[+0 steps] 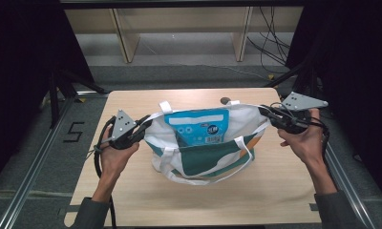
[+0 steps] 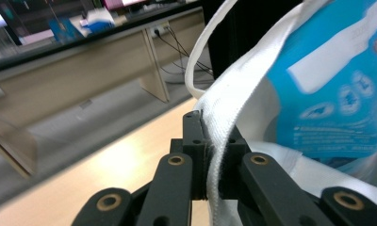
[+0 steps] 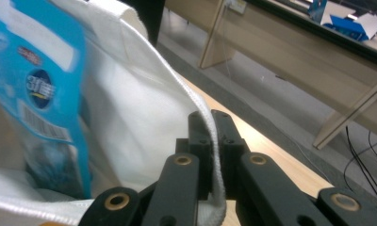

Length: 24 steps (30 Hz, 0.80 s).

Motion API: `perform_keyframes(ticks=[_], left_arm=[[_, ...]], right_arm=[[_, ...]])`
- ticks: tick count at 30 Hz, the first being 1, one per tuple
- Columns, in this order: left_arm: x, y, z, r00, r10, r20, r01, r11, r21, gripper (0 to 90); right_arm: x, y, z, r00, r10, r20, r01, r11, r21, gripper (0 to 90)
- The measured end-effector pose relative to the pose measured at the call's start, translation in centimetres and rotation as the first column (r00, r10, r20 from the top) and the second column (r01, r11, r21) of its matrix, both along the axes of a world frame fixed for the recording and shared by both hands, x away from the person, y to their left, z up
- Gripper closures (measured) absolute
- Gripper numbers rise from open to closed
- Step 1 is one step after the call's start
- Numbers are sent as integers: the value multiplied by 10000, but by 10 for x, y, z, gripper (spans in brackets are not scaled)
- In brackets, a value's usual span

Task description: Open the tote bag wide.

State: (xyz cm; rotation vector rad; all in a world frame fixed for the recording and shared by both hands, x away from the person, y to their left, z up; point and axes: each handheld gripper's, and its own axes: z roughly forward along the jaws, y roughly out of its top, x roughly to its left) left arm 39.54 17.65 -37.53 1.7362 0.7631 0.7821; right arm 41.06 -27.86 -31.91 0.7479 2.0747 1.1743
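At the centre of the high view the tote bag [image 1: 203, 148] sat on the table [image 1: 132, 191], its rim pinched by the left tongs [image 1: 143, 125] and right tongs [image 1: 265, 112] (mouth stretched wide), the blue packet [image 1: 198, 126] seemingly already inside, leaving only release.

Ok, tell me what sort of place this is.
Likely a lab or office recording station. A small wooden table stands on metal rails, dark curtains hang at both sides, and loose cables lie under the plain wooden desks behind it.
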Motion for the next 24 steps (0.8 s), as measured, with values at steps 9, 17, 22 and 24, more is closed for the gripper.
perform_keyframes(ticks=[9, 17, 22, 24], left_arm=[[34, 4, -19, 9942, 110, -1068, -164, 9986, -503, 849], [41, 1, -63, 9844, 57, -1758, -99, 9997, -234, 853], [44, -5, -79, 9822, 119, -1874, -76, 9997, 235, 855], [43, -8, -87, 9772, 171, -2118, -54, 9985, 553, 853]], right_arm=[[14, 8, -10, 9994, -170, -287, 160, 9992, -356, 884], [25, 9, -45, 9957, -302, -880, 246, 9976, -642, 884], [31, 7, -71, 9881, -513, -1451, 420, 9969, -670, 884], [32, 6, -78, 9886, -514, -1413, 403, 9960, -802, 884]])
